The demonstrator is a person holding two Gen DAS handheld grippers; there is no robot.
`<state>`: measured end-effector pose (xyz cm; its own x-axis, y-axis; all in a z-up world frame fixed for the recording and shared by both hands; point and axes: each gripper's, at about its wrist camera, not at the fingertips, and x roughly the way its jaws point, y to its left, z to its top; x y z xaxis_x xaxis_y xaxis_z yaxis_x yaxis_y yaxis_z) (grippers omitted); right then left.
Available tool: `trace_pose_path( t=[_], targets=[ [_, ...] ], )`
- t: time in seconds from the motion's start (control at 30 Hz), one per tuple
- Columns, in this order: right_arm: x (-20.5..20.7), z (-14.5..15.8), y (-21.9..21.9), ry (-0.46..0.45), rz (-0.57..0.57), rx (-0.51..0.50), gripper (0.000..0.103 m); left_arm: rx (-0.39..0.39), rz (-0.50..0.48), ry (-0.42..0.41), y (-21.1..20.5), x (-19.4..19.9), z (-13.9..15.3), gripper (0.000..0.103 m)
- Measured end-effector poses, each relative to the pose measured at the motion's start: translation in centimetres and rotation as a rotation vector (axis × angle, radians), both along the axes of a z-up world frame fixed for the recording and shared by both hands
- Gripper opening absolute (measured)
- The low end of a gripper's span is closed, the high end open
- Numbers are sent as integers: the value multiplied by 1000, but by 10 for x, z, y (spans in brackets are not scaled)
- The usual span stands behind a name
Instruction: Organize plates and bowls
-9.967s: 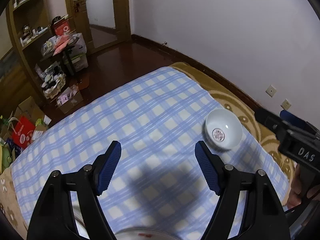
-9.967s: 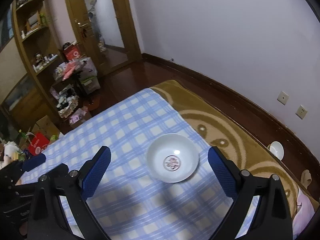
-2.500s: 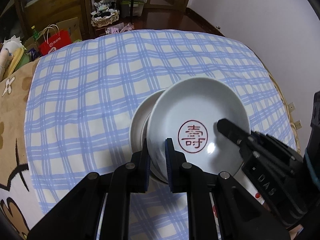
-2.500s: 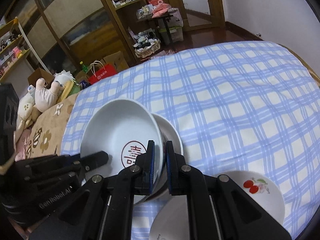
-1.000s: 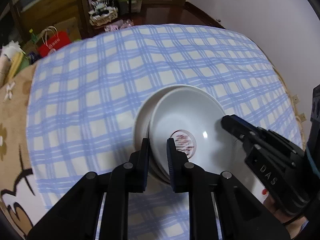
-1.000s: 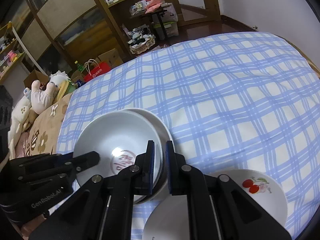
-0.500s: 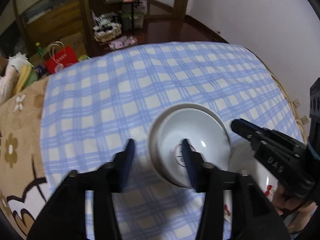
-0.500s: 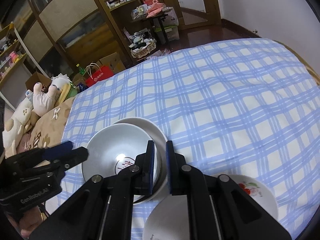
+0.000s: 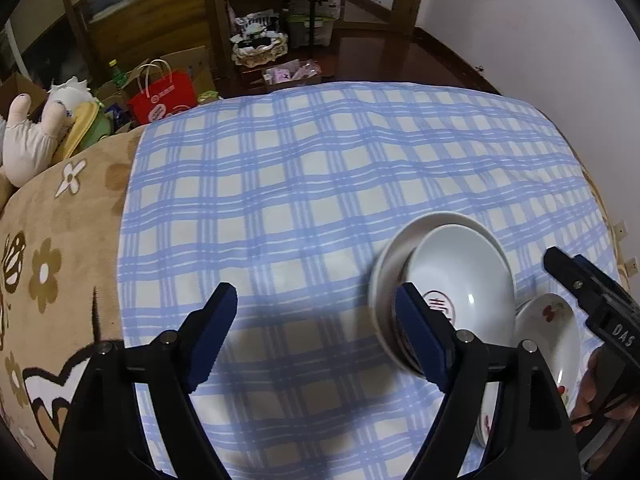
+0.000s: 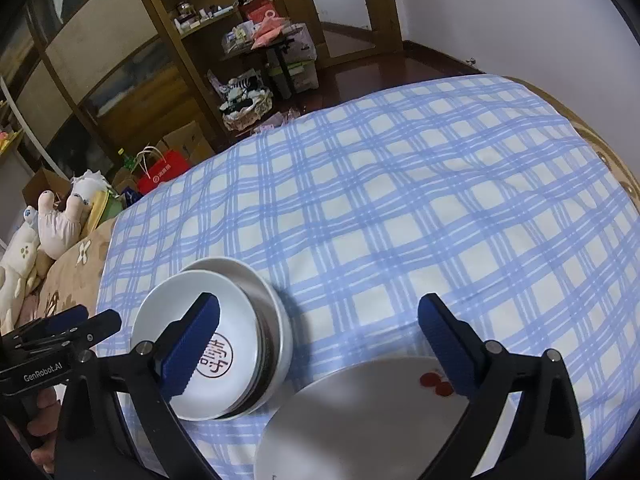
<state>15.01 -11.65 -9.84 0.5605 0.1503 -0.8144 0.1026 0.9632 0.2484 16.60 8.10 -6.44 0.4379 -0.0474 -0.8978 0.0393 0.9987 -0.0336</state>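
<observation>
Both grippers just opened, left (image 9: 316, 334) and right (image 10: 320, 340), nothing between; bowl (image 10: 208, 344) nested in stack, probably slightly tilted.

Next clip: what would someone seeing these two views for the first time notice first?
Probably the stack of white bowls with a red emblem in the top one, sitting near the front of the blue checked cloth. Right beside it lies a white plate with red cherries. Both the left gripper and right gripper have just opened wide and hold nothing.
</observation>
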Motion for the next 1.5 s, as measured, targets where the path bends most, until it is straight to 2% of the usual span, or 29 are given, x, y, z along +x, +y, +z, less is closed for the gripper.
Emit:
trace_pose_path(
  t=[0.17,0.37,0.53,0.73,0.9,1.03,1.23,1.5],
  targets=[
    [1,-2,-1,14,4,-35,103,15,16,36,4,3,-8,82],
    [5,-10,10,55,60,-150,103,60,48,81,6,6,-19,82],
    [5,-14,8,73,51,-138,103,25,34,133,6,9,-27,82],
    [7,-21,6,119,36,-179,103,-34,21,159,4,10,-29,82],
    [9,-27,2,157,27,-143,103,-58,19,172,4,11,-31,82],
    [9,-30,1,173,25,-127,103,-110,28,184,9,11,-31,82],
    [11,-34,2,189,28,-126,103,-102,18,178,4,11,-30,82],
    [11,-40,11,215,49,-133,103,-144,32,195,7,13,-34,82]
  ],
)
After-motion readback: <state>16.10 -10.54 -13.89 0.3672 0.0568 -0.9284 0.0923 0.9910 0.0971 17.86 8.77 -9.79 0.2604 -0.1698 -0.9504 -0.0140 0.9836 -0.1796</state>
